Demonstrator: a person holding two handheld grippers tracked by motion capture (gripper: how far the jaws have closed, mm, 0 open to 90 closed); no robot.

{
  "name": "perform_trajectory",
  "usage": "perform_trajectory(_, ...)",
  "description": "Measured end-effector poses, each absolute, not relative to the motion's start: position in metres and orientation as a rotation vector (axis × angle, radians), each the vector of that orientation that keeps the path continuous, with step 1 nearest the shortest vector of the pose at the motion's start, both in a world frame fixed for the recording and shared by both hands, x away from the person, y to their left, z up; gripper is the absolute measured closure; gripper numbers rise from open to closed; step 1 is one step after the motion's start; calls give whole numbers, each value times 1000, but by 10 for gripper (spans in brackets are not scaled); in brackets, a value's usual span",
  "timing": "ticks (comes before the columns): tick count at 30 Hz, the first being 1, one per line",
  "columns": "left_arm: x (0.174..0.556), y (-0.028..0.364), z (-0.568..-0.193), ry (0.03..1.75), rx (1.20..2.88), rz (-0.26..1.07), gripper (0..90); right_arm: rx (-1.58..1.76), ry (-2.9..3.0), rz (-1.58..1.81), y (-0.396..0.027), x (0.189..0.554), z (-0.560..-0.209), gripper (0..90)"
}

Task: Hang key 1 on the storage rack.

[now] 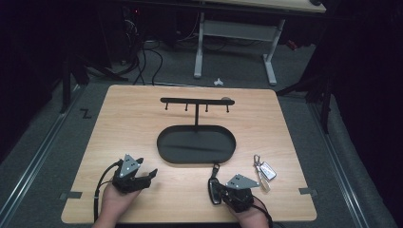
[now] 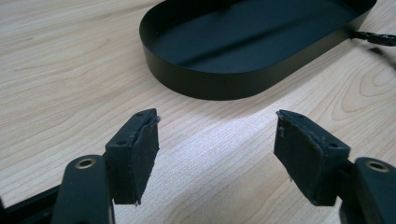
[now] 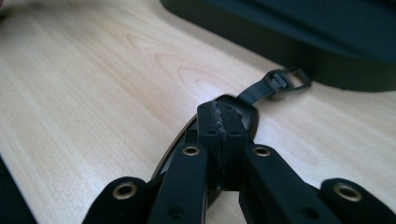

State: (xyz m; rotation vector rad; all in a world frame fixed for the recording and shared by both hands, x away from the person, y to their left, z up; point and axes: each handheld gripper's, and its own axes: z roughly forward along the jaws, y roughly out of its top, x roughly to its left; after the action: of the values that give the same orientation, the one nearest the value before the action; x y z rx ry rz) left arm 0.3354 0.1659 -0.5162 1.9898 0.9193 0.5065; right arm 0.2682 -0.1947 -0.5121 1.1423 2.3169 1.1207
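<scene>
A black key fob with a short strap lies flat on the wooden table, just in front of the black oval tray. My right gripper is low over it, and in the right gripper view its jaws are pressed together on the black key fob, whose strap and clasp trail toward the tray wall. My left gripper rests at the front left of the table. It is open, with bare wood between its pads, and it points at the tray.
The tray is the base of a black stand whose post carries a hook bar. A second key with a silver fob lies to the right of my right gripper. A desk frame and cables are on the floor beyond the table.
</scene>
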Motion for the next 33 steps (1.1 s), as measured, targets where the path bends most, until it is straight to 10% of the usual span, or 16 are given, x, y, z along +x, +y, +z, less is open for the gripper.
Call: perform_trajectory(33, 334, 164, -516, 918, 1987, 489, 316, 1138, 2358, 1070, -207, 258, -513, 900)
